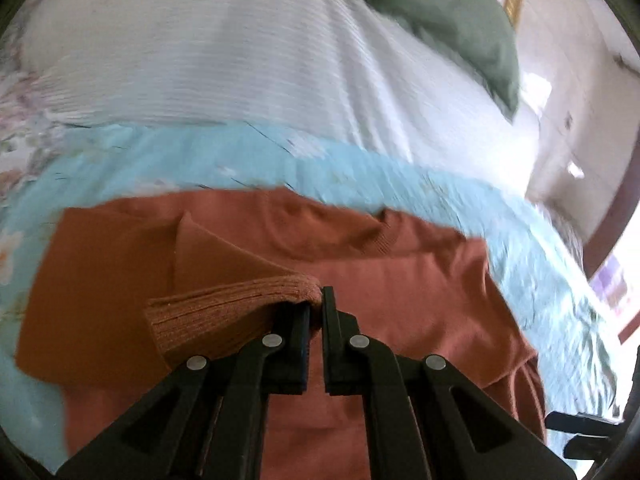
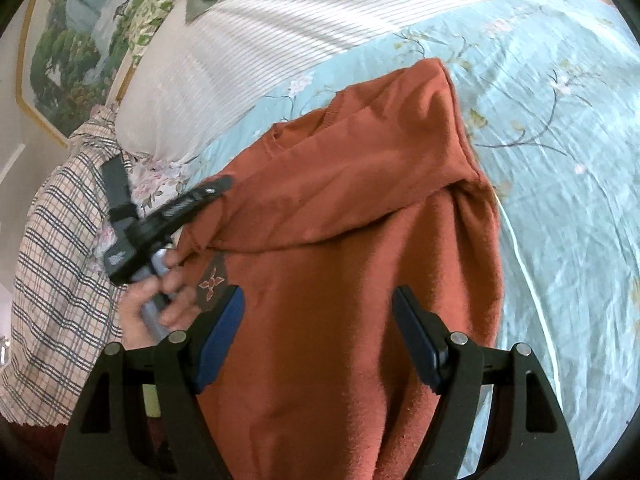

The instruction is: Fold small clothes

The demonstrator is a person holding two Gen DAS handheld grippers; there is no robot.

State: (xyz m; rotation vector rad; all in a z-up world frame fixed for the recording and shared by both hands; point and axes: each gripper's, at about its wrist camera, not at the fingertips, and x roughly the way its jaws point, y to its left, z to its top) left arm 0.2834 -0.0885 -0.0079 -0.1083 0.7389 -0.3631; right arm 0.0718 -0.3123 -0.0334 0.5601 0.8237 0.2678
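A rust-orange sweater (image 1: 400,280) lies on a light blue floral bedsheet (image 1: 360,168). My left gripper (image 1: 318,300) is shut on the ribbed cuff (image 1: 224,304) of one sleeve, which is drawn across the sweater's body. In the right wrist view the left gripper (image 2: 216,186), held by a hand (image 2: 160,300), pinches the sleeve at the sweater's (image 2: 340,220) left side, and the sleeve lies folded diagonally over the chest. My right gripper (image 2: 320,300) hovers open over the sweater's lower body with only cloth below it and nothing between its blue pads (image 2: 224,332).
A white ribbed pillow (image 2: 260,40) lies beyond the sweater, with green cloth (image 1: 440,12) behind it. A plaid cloth (image 2: 60,240) hangs at the bed's left side below a framed landscape picture (image 2: 68,48). Bare sheet (image 2: 560,140) stretches to the right.
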